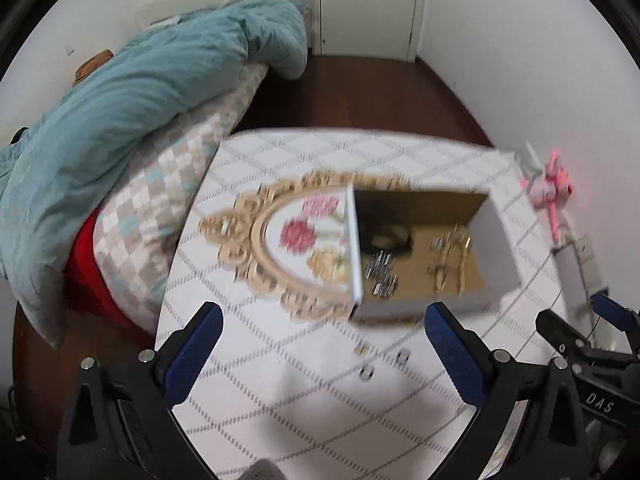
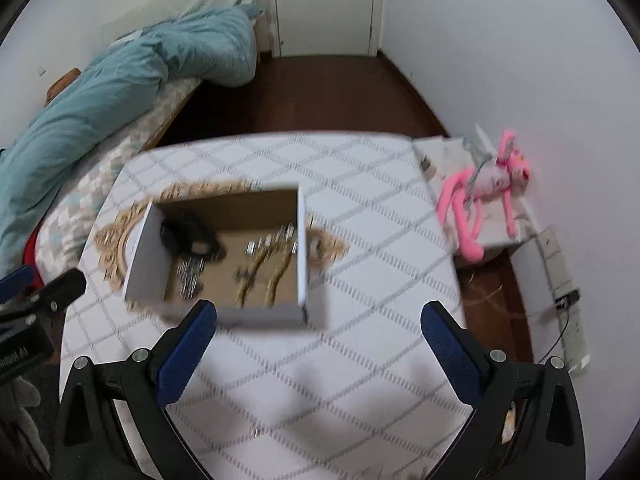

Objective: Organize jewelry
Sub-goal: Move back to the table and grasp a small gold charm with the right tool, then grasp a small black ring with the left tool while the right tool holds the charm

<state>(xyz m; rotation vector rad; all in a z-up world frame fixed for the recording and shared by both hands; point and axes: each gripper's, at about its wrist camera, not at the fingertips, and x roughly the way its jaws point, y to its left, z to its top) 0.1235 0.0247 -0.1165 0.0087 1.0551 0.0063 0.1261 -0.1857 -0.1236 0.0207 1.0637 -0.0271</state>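
**Jewelry box open on the table, both tongs spread and empty**

Jewelry lies mostly inside a shallow white cardboard box (image 1: 420, 256) with a brown floor, sitting near the middle of a table covered in a white cloth with a grey diamond pattern (image 1: 300, 400). In the left wrist view the box sits at about one o'clock from the left gripper (image 1: 324, 344). Inside it, a cluster of small silver pieces (image 1: 380, 276) lies toward the near left, gold chains (image 1: 452, 264) run along the right side, and a dark, blurred item (image 1: 390, 236) sits at the back; I cannot tell what it is.

The box rests partly on an ornate gold-framed oval tray (image 1: 280, 240) painted with pink and yellow flowers, so the tray sticks out at the box's nine o'clock side.

Three small metal pieces (image 1: 380, 360), perhaps rings or earrings, lie loose on the cloth just in front of the box, between the left gripper's fingers. They appear to be what remains to be put away.

The left gripper's jaws are spread wide and hold nothing. The right gripper (image 2: 320, 340) is likewise spread and empty, hovering with the box at about eleven o'clock. Both seem poised above the table, likely so either one can drop onto a loose piece.

A pink plush toy (image 2: 480, 200) lies off the table at two o'clock in the right wrist view.
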